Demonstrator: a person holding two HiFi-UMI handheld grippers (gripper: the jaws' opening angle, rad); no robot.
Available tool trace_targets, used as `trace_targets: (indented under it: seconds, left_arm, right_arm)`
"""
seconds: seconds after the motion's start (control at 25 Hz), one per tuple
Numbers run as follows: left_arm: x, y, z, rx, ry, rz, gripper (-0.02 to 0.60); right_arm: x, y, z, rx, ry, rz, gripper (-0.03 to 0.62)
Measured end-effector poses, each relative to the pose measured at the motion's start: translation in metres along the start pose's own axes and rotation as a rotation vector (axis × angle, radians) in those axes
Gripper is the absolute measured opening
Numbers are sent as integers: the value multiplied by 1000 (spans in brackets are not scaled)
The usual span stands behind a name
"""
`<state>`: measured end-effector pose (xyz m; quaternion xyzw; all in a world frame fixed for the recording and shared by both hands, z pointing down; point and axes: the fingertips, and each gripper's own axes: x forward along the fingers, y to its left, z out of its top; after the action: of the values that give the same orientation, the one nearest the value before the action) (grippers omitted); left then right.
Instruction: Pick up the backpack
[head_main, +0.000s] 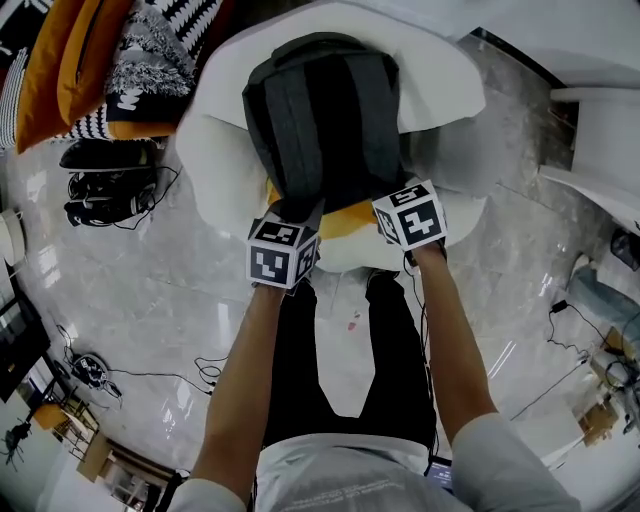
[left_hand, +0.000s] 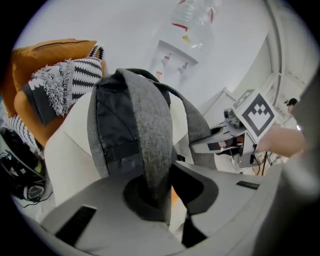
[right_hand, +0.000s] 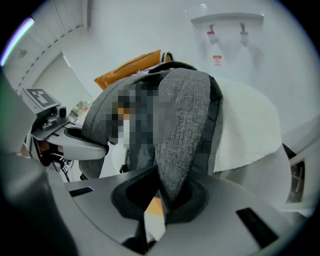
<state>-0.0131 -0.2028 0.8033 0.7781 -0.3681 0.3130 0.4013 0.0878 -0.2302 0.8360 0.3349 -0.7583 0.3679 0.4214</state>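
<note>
A dark grey backpack lies over white cushions, straps up. My left gripper is shut on the left shoulder strap, which runs from between the jaws up over the pack. My right gripper is shut on the right shoulder strap, also pinched between its jaws. In the left gripper view the right gripper shows at the right beside the pack. In the right gripper view the left gripper shows at the left. The pack's near end is lifted; an orange patch shows beneath it.
Orange and black-and-white patterned pillows lie at the upper left. Black headphones and cables sit on the marble floor at the left. A water dispenser stands against the white wall behind. The person's legs stand just below the grippers.
</note>
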Motion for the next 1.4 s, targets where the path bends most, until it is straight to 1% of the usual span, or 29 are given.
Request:
trace_targets:
  seconds: [0.4, 0.64, 0.88, 1.04, 1.24, 1.4]
  left_arm:
    - [-24, -22, -1, 13, -5, -21, 48]
    - [-34, -36, -17, 7, 14, -28, 48]
    - [-47, -42, -29, 24, 29, -27, 48]
    - [-56, -53, -35, 36, 32, -26, 48]
    - [-68, -68, -39, 56, 30, -44, 48]
    - [-78, -75, -45, 56, 26, -48, 48]
  right_arm:
    - [-34, 19, -6, -6, 12, 14, 37]
    - [-55, 31, -20, -2, 21, 16, 37]
    - [-77, 46, -30, 29, 14, 22, 37]
    - [-96, 51, -34, 21, 10, 22, 37]
    - [-116, 54, -44, 12, 21, 17, 37]
    - [-126, 59, -52, 8, 28, 16, 37]
